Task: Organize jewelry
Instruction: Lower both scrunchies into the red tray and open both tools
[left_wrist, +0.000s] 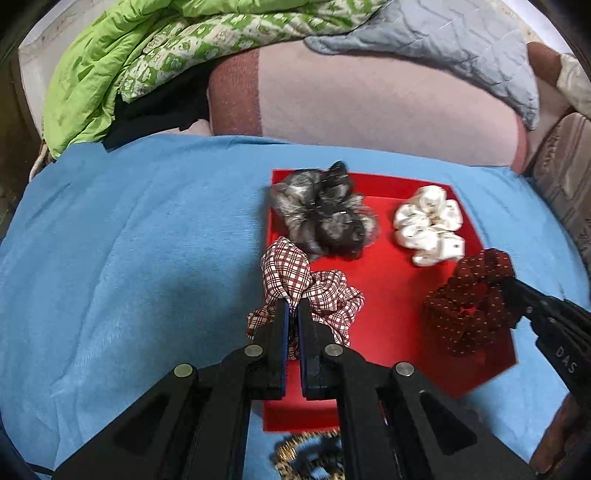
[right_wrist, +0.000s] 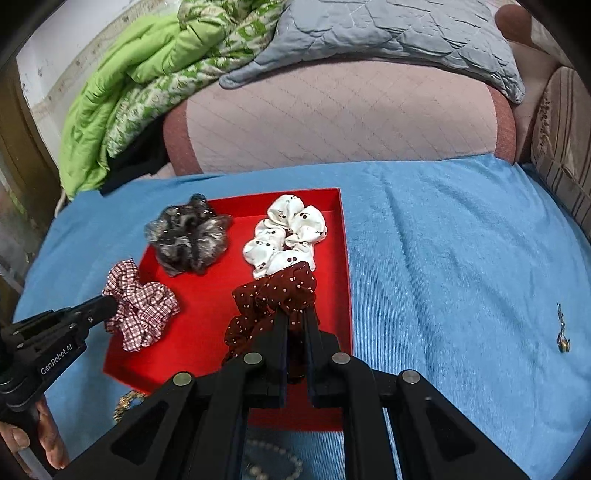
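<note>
Altogether four scrunchies are showing, and one red tray (right_wrist: 345, 266) is lying on the blue cloth (right_wrist: 443, 258) that is covering the bed. Two of them are resting inside the tray at its far end: a grey and black furry scrunchie (right_wrist: 188, 236) on the left and a white scrunchie (right_wrist: 284, 236) with small dark dots on the right, near each other but apart.

The left gripper (left_wrist: 291, 306) is pinching the checked scrunchie (left_wrist: 306, 291), red lines on cream, with its jaws almost fully together on a fold of the fabric. This one is hanging over the left rim of the tray, partly above the cloth. Its puffy body is stretching from the fingertips up and to the left in the left wrist view, so the long axis is lying diagonal.

The right gripper (right_wrist: 295, 317) is clamping the dark red scrunchie (right_wrist: 273, 295) with pale dots, its jaws also nearly together on the cloth of it. It is hovering over the right half of the tray, just in front of the white one, and it is drooping down to the left from the fingertips.

Near the front edge of the tray a gold chain (right_wrist: 125, 404) and a string of pearls (right_wrist: 273, 461) are lying on the cloth, both half hidden by the grippers. One small metal trinket (right_wrist: 562, 328) is lying well apart to the right.
</note>
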